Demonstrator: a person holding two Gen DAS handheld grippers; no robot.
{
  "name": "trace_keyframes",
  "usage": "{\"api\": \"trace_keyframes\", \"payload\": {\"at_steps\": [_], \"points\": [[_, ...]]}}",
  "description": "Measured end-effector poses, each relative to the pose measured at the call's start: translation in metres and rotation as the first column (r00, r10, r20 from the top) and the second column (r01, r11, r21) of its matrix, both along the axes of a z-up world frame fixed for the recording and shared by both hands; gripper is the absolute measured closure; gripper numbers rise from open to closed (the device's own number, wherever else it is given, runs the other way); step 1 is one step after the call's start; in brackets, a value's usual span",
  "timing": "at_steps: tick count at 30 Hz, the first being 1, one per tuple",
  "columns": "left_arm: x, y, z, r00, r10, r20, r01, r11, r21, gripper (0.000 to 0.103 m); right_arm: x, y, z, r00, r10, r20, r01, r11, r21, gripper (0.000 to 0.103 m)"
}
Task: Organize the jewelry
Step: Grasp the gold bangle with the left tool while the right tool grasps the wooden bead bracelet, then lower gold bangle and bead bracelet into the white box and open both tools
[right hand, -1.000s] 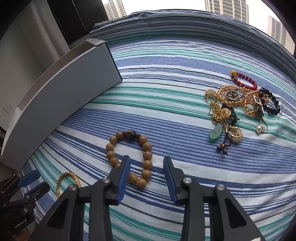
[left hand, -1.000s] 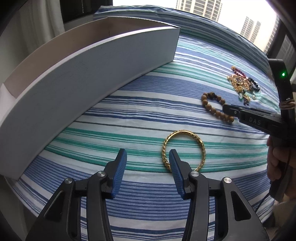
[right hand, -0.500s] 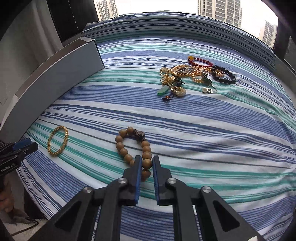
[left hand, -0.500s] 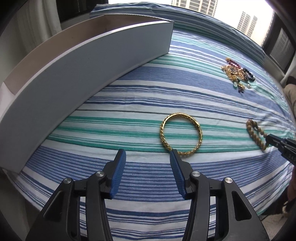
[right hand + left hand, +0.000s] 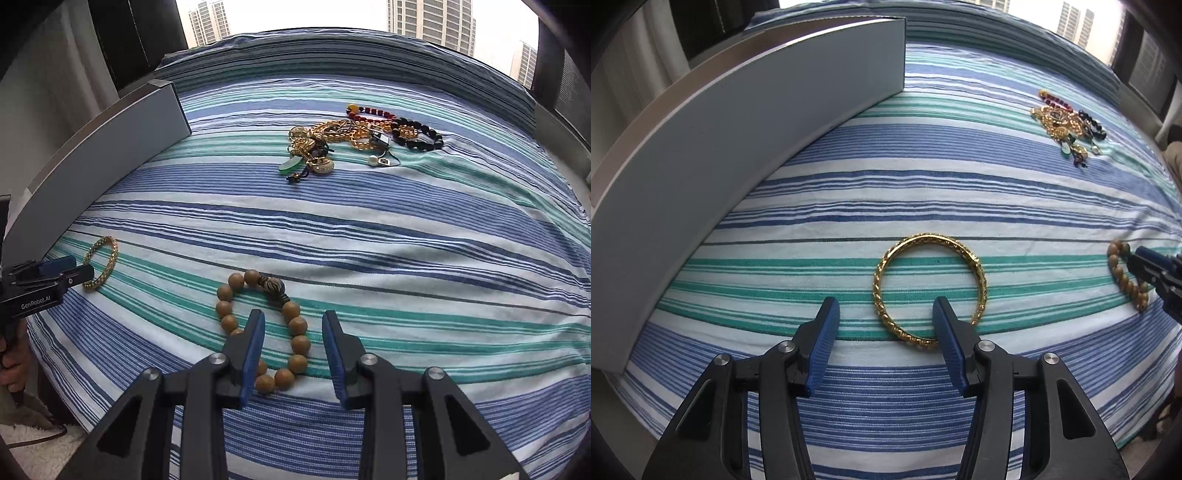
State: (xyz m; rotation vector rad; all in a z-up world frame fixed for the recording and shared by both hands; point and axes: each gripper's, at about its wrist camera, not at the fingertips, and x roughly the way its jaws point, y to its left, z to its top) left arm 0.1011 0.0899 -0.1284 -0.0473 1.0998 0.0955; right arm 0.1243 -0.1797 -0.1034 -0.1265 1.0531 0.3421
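Gold bangle (image 5: 930,291) straddles open left gripper's (image 5: 884,325) right finger.

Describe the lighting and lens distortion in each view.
Left wrist view: fisheye bends the grey box into an arc; blown-out window at the top; gold bangle sharp, evenly lit. Right wrist view: striped cloth bulges; sky overexposed; wooden bead bracelet in focus, soft shadows only.
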Motion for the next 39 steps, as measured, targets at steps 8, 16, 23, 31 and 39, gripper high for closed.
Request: {"api": "trace_keyframes", "payload": {"at_steps": [8, 16, 23, 31, 39], "points": [[-0.001, 0.004, 0.004, 1.0, -0.014, -0.01, 0.013, 0.996, -0.091, 0.1, 0.014, 0.015, -0.003, 0.995, 0.104, 0.015, -0.104, 0.995, 0.013, 0.089], [-0.023, 0.023, 0.052, 0.997, 0.018, 0.074, -0.007, 0.988, -0.152, 0.1, -0.009, 0.009, 0.061, 0.994, 0.085, 0.075, -0.092, 0.991, 0.097, 0.089], [-0.036, 0.074, 0.119, 0.971, 0.135, 0.199, -0.11, 0.985, -0.132, 0.1, -0.003, 0.051, 0.128, 0.969, 0.166, 0.185, -0.196, 0.968, 0.159, 0.089], [-0.033, 0.179, 0.156, 0.896, 0.352, 0.272, -0.351, 0.935, -0.053, 0.1, 0.038, 0.16, 0.187, 0.904, 0.307, 0.296, -0.375, 0.903, 0.208, 0.089], [0.001, 0.243, 0.124, 0.87, 0.448, 0.207, -0.451, 0.892, -0.033, 0.1, 0.076, 0.287, 0.187, 0.864, 0.432, 0.259, -0.496, 0.82, 0.287, 0.089]]}}
